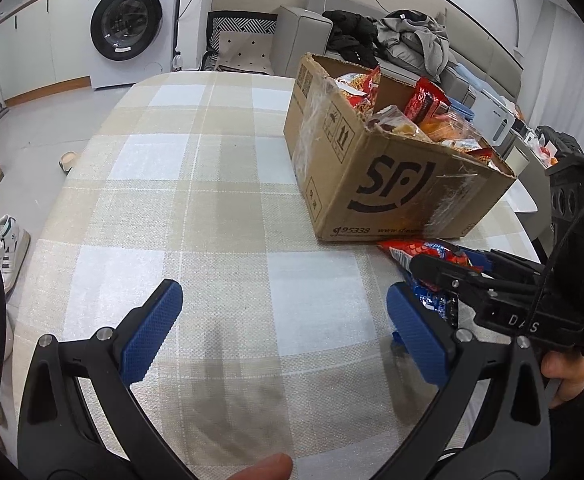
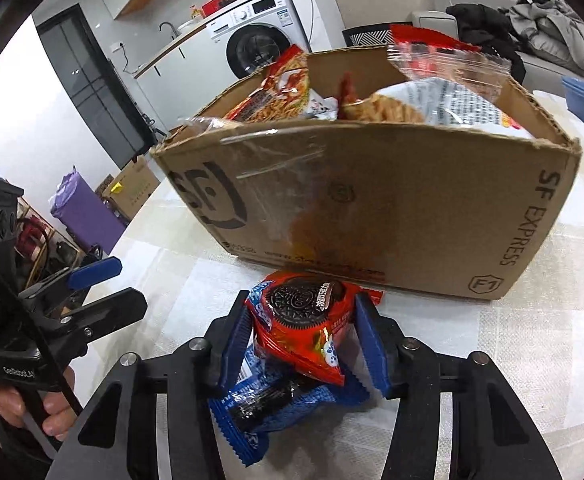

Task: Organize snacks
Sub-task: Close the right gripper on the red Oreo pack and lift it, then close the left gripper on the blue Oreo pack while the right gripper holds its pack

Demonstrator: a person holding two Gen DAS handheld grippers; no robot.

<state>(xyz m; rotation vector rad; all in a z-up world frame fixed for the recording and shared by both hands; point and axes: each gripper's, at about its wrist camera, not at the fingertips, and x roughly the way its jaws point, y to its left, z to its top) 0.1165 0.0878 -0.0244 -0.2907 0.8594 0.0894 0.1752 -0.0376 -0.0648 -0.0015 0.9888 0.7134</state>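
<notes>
Room: washing machine (image 1: 128,24) at the far wall, sofa (image 1: 471,60) piled with clothes.
Bench: checked cloth (image 1: 212,184).
Box (image 2: 391,208): cardboard, full of snack bags.
Left gripper (image 1: 282,332): jaws wide, nothing between them.
Right gripper (image 2: 301,340): jaws narrow around red cookie pack (image 2: 303,320); whether they pinch it, I can't tell.
Blue pack (image 2: 276,404): underneath, on the cloth just before the box.
</notes>
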